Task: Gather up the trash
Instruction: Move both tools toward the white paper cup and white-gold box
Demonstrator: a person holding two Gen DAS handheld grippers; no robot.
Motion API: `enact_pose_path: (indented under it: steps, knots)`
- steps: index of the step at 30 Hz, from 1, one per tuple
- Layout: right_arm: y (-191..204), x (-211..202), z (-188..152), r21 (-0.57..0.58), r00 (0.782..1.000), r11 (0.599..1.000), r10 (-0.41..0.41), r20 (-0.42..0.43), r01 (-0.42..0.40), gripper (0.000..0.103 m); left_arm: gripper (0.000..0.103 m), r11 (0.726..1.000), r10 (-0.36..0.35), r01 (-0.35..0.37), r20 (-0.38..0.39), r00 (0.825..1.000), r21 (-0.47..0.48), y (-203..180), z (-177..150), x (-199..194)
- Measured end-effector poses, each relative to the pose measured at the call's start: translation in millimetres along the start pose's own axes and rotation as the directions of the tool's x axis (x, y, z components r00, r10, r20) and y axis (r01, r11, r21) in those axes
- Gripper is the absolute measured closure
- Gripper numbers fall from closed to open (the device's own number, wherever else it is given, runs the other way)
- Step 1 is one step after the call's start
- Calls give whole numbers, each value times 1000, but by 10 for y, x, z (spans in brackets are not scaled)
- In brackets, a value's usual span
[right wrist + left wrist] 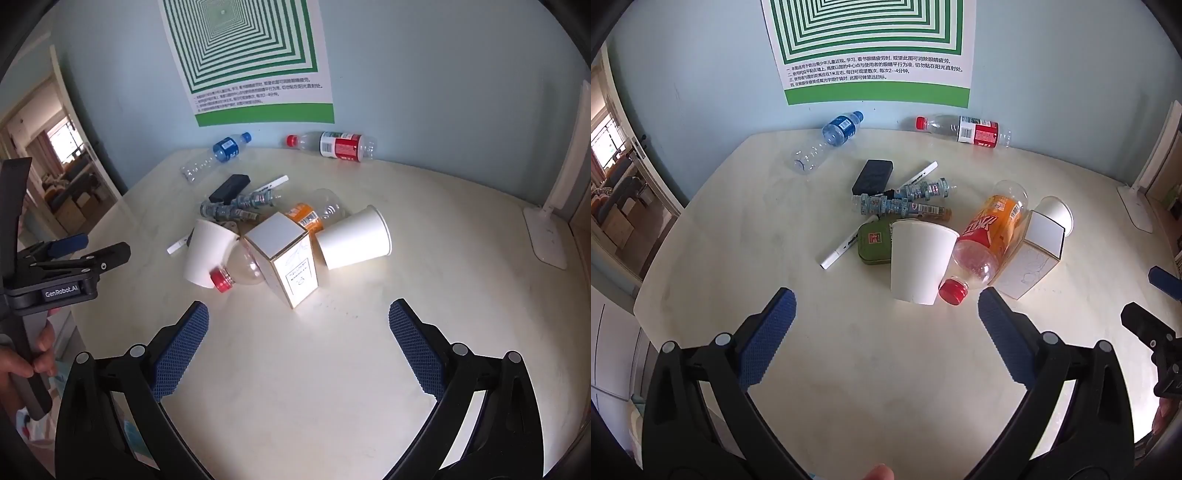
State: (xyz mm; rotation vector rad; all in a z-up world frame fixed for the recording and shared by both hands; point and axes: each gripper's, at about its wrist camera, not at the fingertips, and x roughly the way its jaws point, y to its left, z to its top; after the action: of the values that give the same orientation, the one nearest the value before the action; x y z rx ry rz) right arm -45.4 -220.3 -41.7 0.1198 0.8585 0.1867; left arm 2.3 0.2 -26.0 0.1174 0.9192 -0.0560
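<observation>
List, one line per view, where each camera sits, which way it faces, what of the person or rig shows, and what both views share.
Left wrist: on the left gripper, facing the wall across the table; open blue pads, a fingertip at the bottom edge, the right gripper at the right edge.
Right wrist: on the right gripper, facing likewise; open pads, the left gripper and hand at left.
Shared: the paper cup, orange bottle, white box, green poster.

White cup (919, 260), green-striped poster (868, 44)
</observation>
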Motion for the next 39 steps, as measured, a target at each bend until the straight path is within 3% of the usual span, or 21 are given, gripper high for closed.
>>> enact_pose_path:
  steps: [39]
  knots:
    - [51,103,32,-24,996,997,69,-55,-70,6,7,999,-37,35,-85,996,-35,191,7,126]
